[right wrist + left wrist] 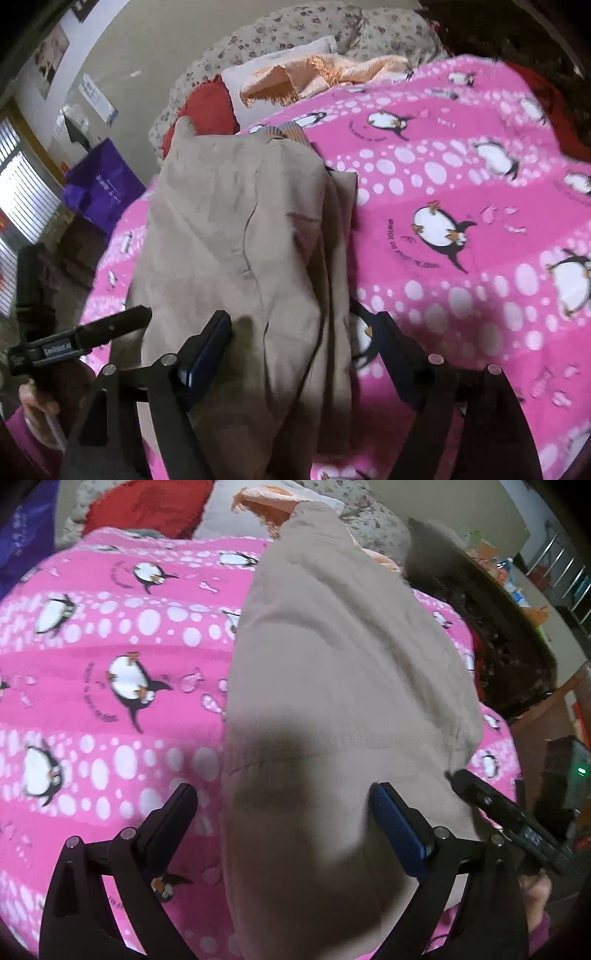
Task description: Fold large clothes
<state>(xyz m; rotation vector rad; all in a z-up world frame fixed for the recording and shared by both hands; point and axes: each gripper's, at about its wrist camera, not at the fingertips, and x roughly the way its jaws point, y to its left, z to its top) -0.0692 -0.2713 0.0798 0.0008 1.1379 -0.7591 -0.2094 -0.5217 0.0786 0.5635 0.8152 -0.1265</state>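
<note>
garment: beige trousers, folded lengthwise into a long strip, lying on pink penguin blanket over the bed
L claw: released, jaws wide, nothing gripped; hovers over near end of trousers
R claw: released, jaws spread across the trousers' folded edge, pads not pressing
bg: red cushion, orange cloth at far end

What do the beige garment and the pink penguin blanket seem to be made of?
Beige garment: probably a matte woven cloth such as cotton twill; it shows soft creases, stitched seams and no shine. Pink penguin blanket: likely printed fleece; the surface looks soft and slightly fuzzy, but blur leaves this uncertain.
</note>
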